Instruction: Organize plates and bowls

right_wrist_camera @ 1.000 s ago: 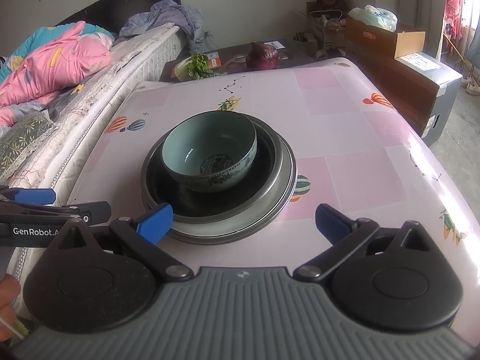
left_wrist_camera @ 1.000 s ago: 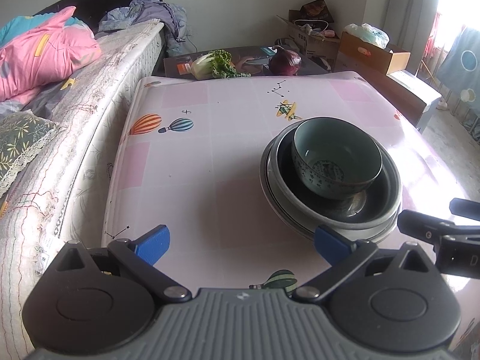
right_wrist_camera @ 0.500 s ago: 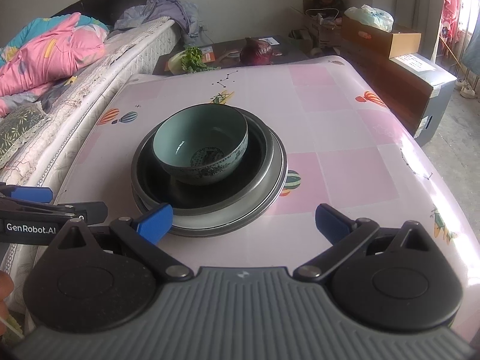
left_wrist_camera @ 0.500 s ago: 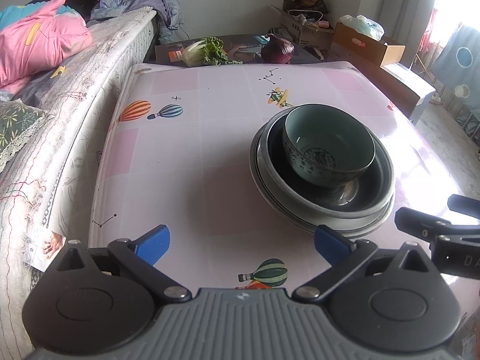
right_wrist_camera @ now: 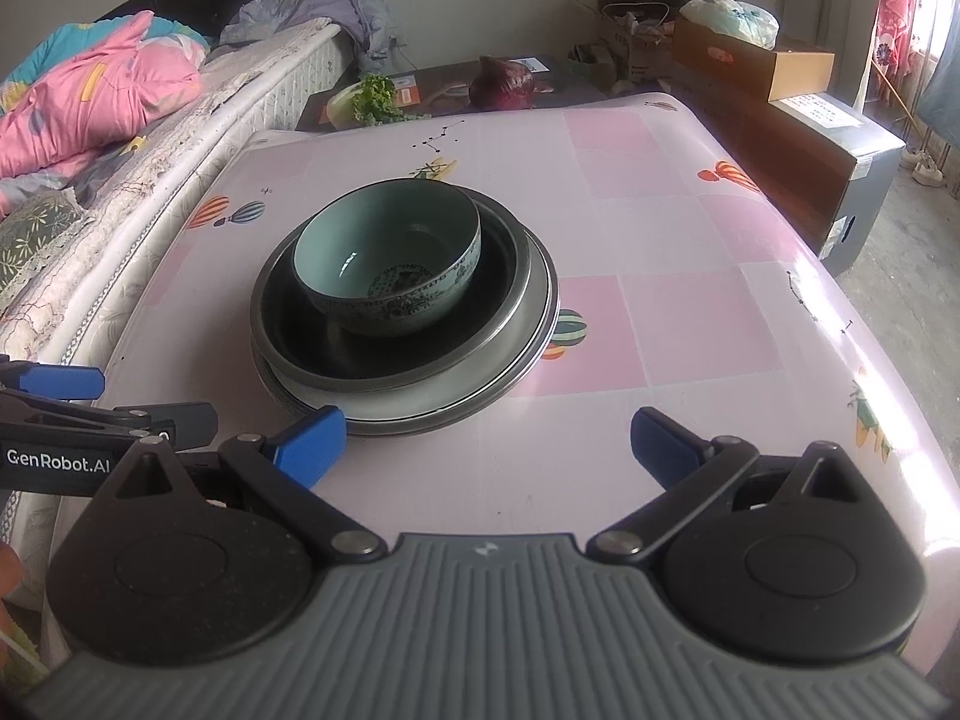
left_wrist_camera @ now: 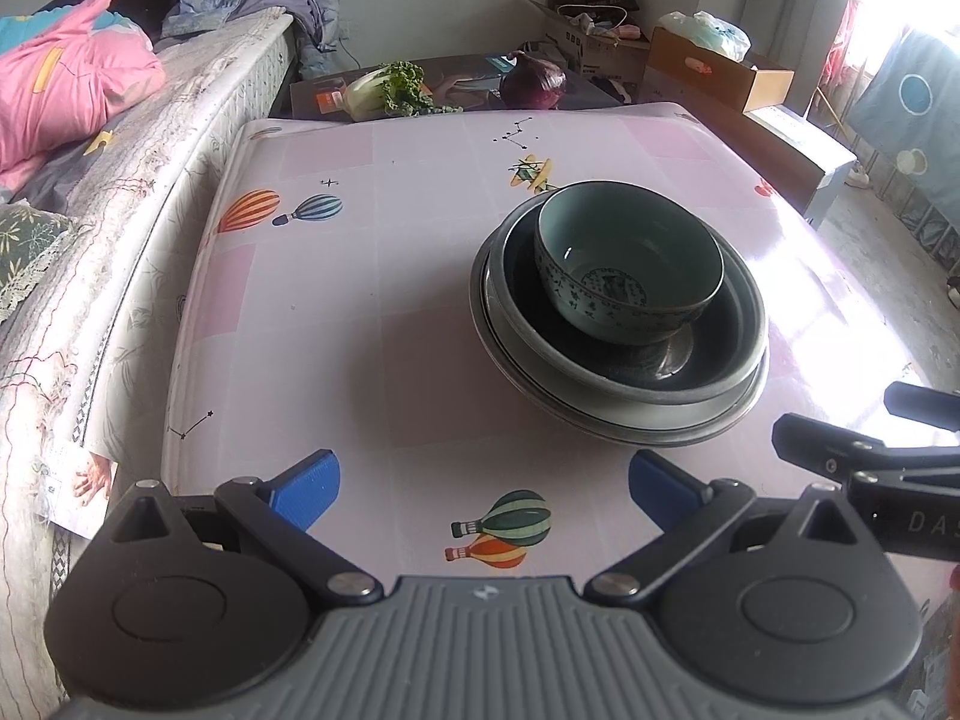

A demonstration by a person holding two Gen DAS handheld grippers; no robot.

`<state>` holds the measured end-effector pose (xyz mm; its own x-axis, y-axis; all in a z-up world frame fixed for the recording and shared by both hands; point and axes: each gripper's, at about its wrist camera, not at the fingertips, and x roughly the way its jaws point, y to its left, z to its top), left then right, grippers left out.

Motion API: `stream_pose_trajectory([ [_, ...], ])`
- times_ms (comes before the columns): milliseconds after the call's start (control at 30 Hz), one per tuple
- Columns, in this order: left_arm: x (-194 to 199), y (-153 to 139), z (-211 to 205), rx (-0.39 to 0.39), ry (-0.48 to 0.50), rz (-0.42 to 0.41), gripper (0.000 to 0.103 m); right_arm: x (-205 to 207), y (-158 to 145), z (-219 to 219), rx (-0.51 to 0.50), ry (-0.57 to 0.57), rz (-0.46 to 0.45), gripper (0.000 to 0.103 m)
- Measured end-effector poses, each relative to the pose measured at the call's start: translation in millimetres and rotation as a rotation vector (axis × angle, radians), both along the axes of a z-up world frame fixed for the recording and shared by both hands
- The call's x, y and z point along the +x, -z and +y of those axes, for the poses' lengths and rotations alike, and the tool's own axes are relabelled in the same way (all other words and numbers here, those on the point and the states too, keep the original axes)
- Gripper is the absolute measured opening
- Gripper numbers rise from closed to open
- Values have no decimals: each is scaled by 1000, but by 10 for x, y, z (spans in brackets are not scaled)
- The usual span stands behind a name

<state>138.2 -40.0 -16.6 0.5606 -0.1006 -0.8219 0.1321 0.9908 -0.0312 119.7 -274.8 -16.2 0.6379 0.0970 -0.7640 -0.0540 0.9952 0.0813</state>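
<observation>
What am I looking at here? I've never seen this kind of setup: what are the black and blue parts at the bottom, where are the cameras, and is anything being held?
There is no robot. A person holds a hand-operated claw in each hand, and a fisheye camera on each looks forward along its two blue-tipped fingers. One picture is from the left claw, the other from the right claw; each also catches the other claw at its edge. Both claws are open and hold nothing. On the pink table, with its balloon-print cover, sits one stack: a teal patterned bowl inside a dark bowl, on grey plates. Behind the table lie leafy greens and a red cabbage; a bed runs along the left.
</observation>
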Motion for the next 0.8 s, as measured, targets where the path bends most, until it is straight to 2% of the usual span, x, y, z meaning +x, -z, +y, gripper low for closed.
stream_pose_trajectory([
  [800,-8,-12,17,5,-8,3,103,-17,-1,8,6,-5,3,102],
])
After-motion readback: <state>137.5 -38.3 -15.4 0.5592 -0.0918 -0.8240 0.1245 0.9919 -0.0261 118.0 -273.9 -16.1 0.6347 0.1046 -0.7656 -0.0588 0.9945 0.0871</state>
